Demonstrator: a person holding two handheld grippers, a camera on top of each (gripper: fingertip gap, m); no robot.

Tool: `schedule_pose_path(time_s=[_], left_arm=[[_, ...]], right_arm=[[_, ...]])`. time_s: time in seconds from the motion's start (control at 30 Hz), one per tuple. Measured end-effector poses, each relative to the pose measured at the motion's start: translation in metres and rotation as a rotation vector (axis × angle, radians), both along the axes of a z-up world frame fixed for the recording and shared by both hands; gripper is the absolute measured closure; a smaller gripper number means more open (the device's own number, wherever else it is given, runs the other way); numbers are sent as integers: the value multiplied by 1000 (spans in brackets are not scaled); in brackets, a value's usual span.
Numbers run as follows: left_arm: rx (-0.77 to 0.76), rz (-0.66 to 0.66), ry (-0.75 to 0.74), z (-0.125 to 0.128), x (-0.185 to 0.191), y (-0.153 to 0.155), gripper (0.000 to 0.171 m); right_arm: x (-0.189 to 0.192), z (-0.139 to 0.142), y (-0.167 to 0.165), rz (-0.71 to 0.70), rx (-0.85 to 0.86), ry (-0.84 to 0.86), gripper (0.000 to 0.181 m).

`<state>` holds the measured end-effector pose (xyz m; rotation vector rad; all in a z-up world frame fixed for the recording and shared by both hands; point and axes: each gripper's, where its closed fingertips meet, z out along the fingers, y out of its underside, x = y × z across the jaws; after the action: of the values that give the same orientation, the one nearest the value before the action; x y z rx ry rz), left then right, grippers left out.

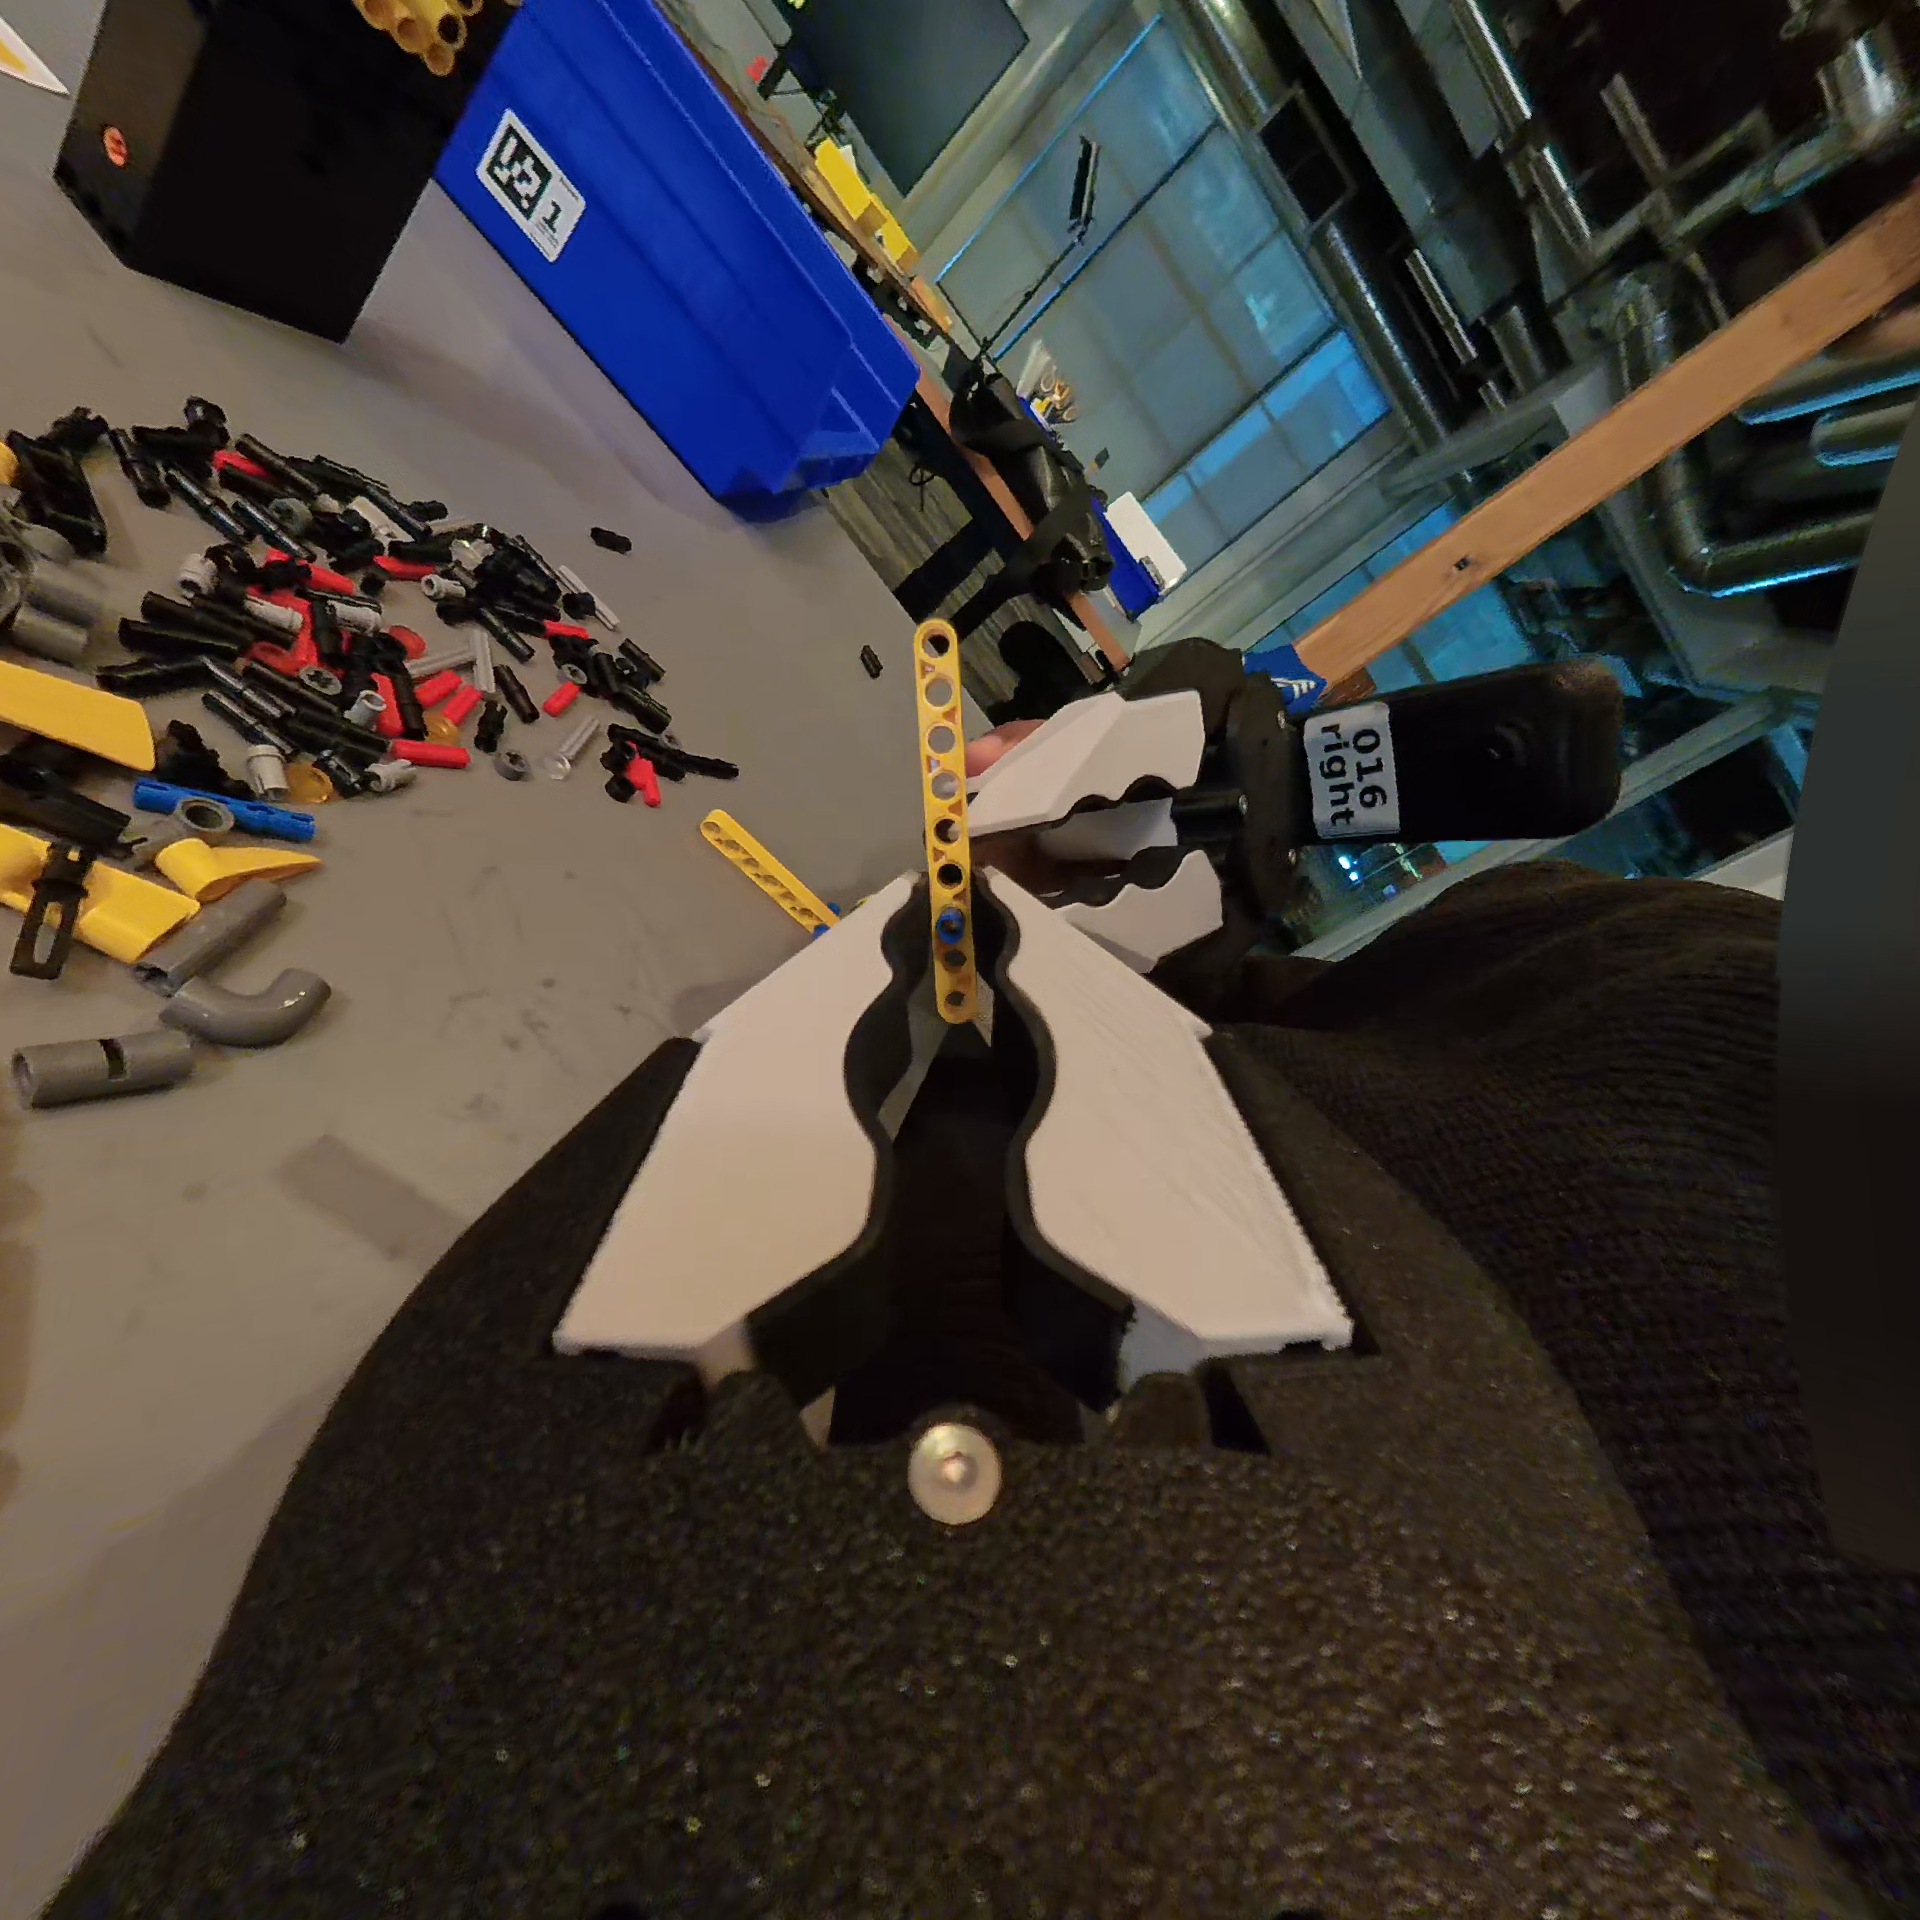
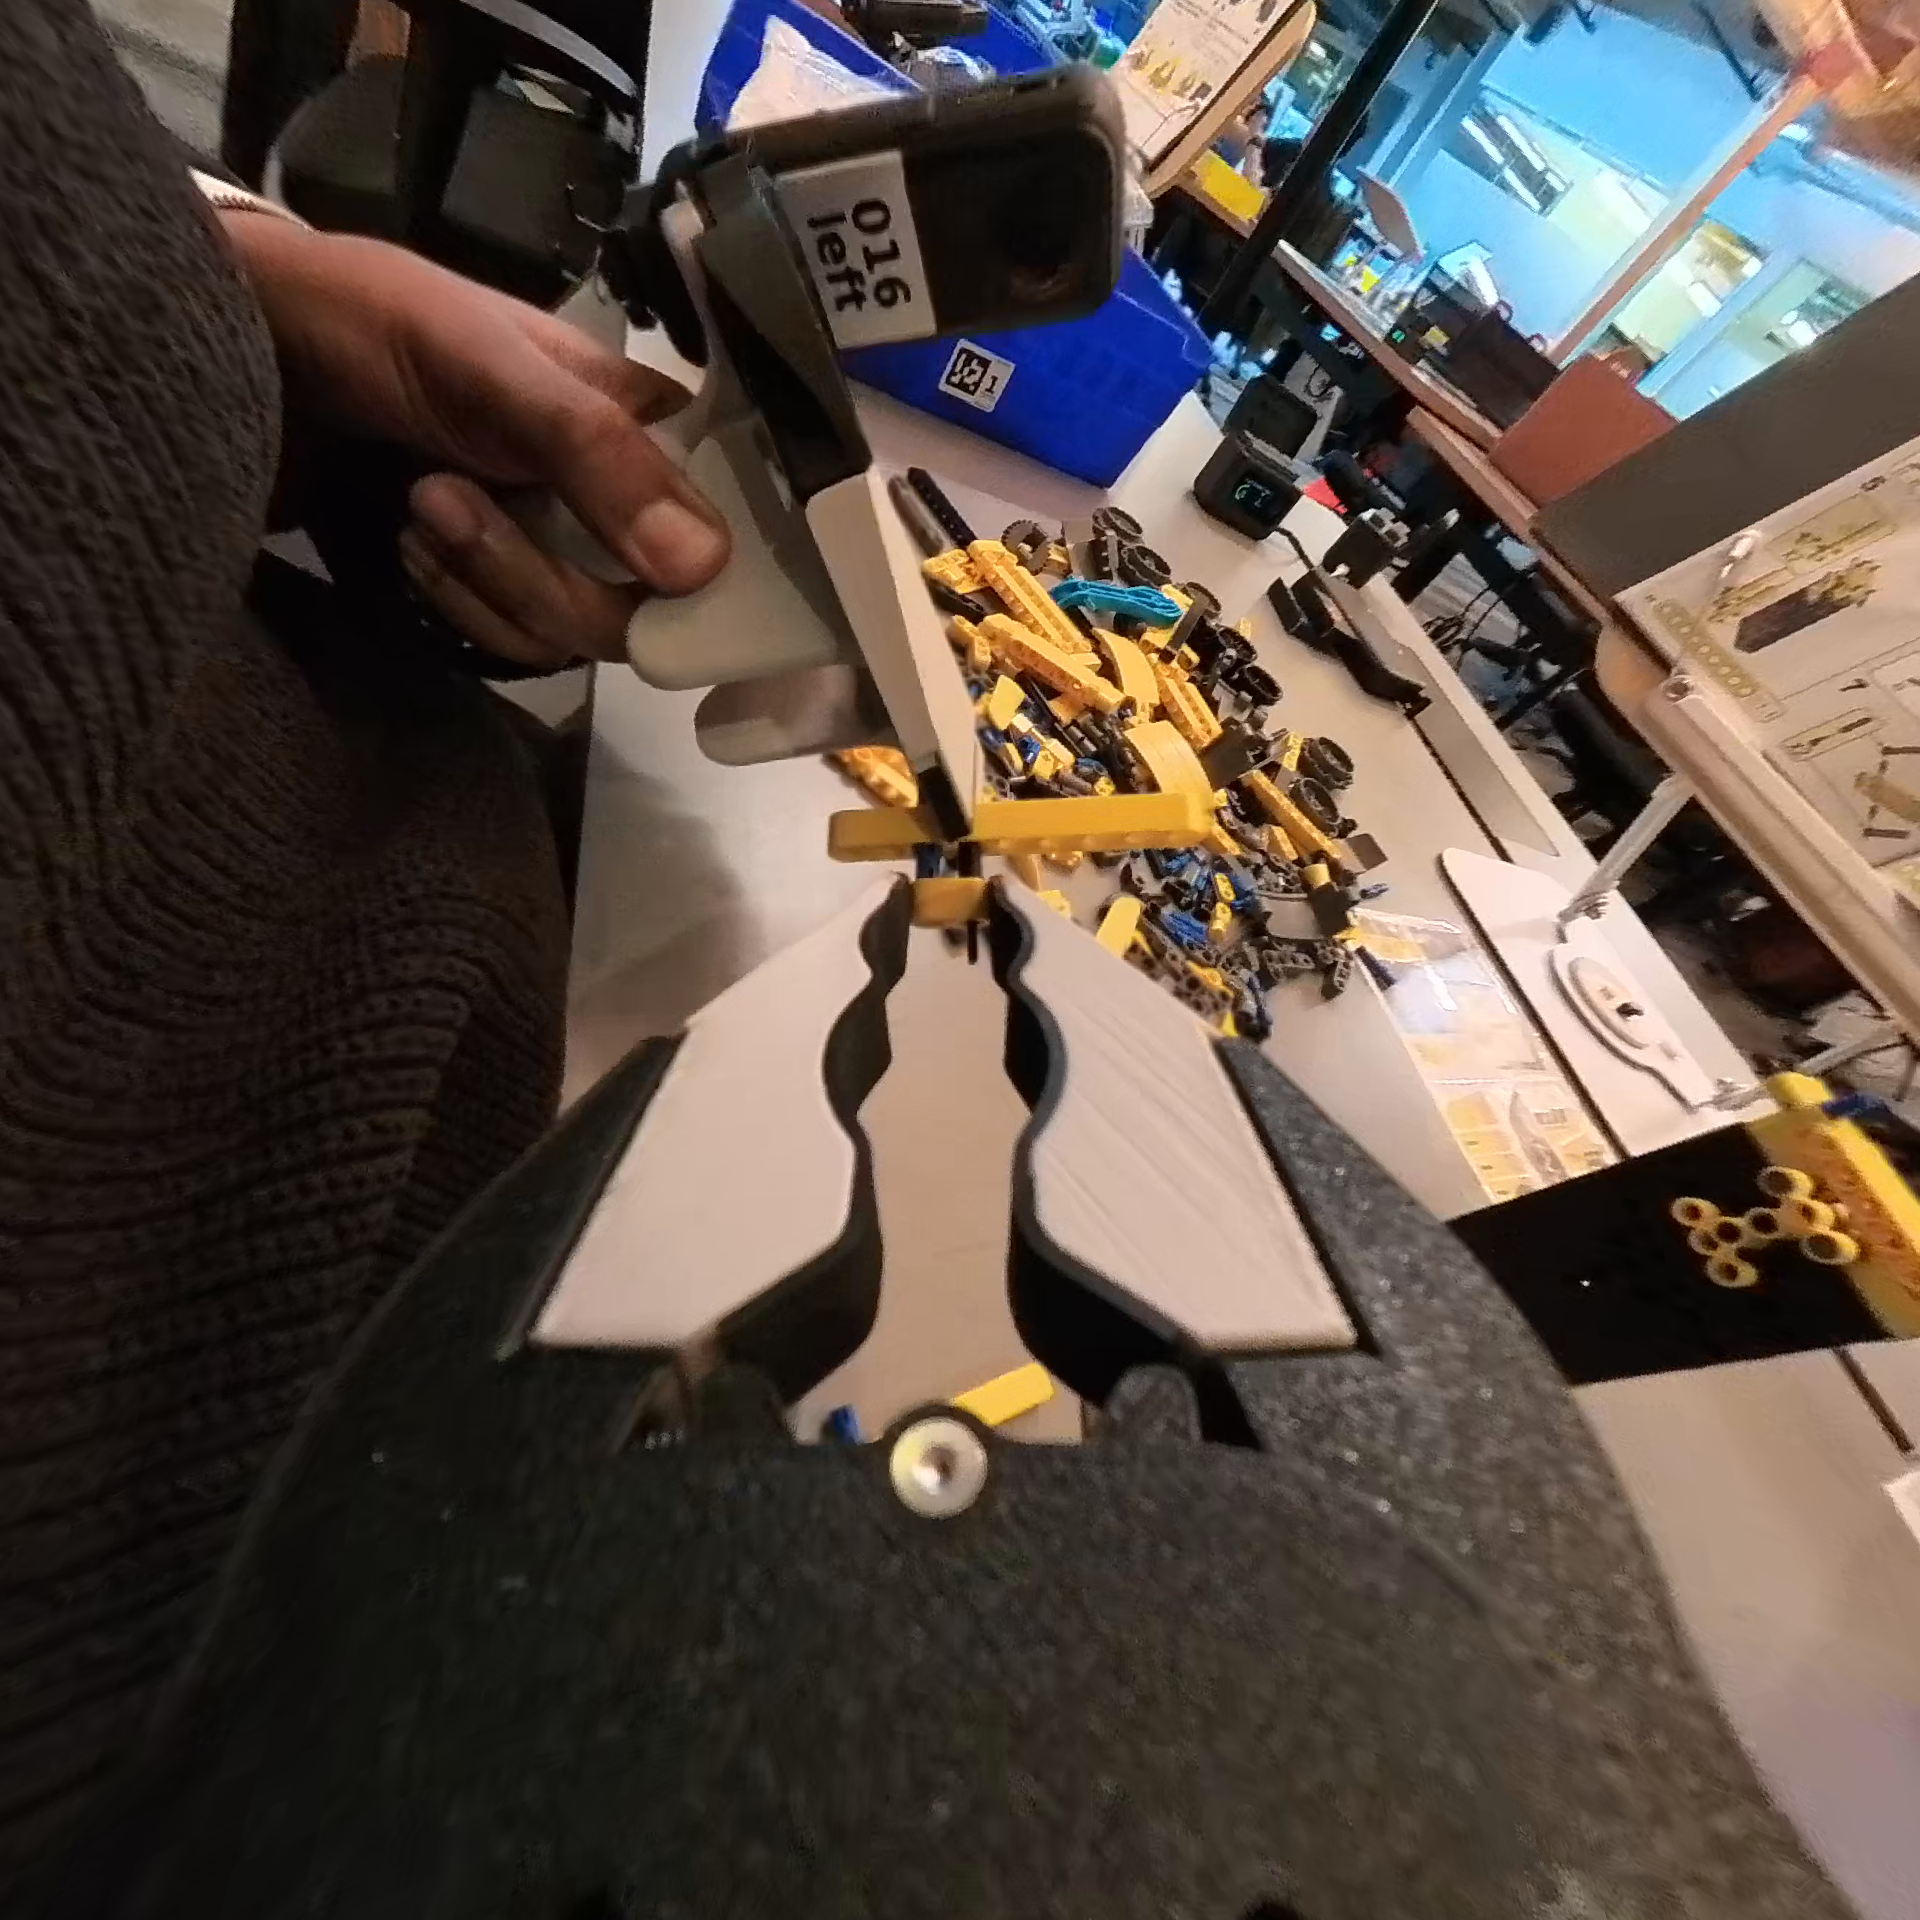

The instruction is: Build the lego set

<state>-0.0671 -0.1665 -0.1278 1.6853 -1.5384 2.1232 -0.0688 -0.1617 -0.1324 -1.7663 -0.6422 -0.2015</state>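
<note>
The left gripper (image 1: 951, 935) is clamped on the lower end of a long yellow beam (image 1: 943, 790), which stands up out of its tips with most of its row of holes free; a blue pin (image 1: 948, 925) sits in one hole just at the tips. Gripping the beam by its end leaves that open length reachable from the side, and the right gripper (image 1: 1049, 821) comes in from exactly there, its fingers just behind the beam's middle. In the right wrist view the right gripper (image 2: 951, 902) is closed on a small yellow piece (image 2: 948, 900) with a dark pin, held right beside the beam (image 2: 1091, 821), which runs crosswise just past its tips; whether the two parts touch I cannot tell. A hand (image 2: 540, 468) squeezes the left gripper's handle. Both tools are raised off the grey table (image 1: 540, 1018), so the parts meet in the air, clear of the loose pieces: a pile of black and red pins (image 1: 395, 644) to the left and a yellow pile (image 2: 1122, 707) beyond. A second yellow beam (image 1: 764, 868) lies on the table near the tips, and a blue bin (image 1: 675, 270) stands farther back.
</note>
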Motion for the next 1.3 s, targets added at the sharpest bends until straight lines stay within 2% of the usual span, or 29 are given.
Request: schedule_pose_path(time_s=[0.23,0.4,0.53,0.7,0.9,1.0,1.17,1.3], left_arm=[[51,14,3,-2,1,-1,164],[44,36,0,-2,2,1,165],[55,40,-3,-3,4,-2,165],[67,67,-6,-8,4,1,164],[22,54,10,-12,3,-1,164],[-57,22,22,-11,2,-2,164],[-194,-12,36,-8,-1,-2,165],[-248,-26,31,-6,-2,-4,165]], right_arm=[[0,-3,0,8,-56,156,166],[1,-4,2,-51,-18,17,167],[4,-4,-1,-76,18,14,167],[4,-7,2,-134,33,-103,167],[2,-11,0,-129,18,-100,167],[1,-10,-1,-120,24,-99,168],[-3,-6,-2,-90,-4,30,167],[-3,-3,-4,-61,-32,145,167]])
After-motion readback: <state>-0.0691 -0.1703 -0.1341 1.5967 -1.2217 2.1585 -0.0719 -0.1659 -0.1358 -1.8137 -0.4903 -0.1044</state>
